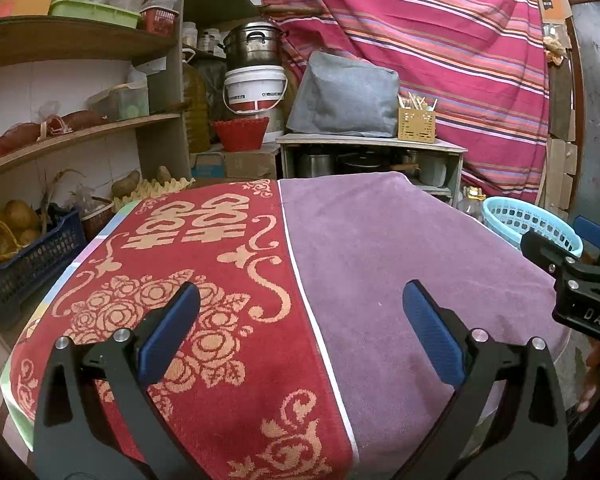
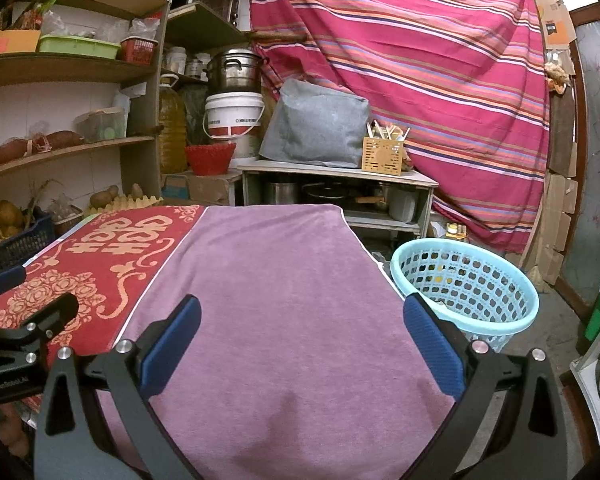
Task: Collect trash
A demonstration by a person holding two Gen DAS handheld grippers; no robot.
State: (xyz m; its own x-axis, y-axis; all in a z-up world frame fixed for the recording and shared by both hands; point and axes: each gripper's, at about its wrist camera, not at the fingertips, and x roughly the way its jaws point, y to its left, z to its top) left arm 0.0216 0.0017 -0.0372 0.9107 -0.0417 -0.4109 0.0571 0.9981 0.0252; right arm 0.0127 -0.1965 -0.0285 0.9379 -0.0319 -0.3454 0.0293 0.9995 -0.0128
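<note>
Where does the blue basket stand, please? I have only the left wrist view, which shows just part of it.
Observer: The blue basket stands upright on the floor, just off the right edge of the purple towel.
Operator: Thank you. Is the right gripper holding anything?
Observer: No; the right gripper is open above the purple towel, with nothing between its fingers.
</note>
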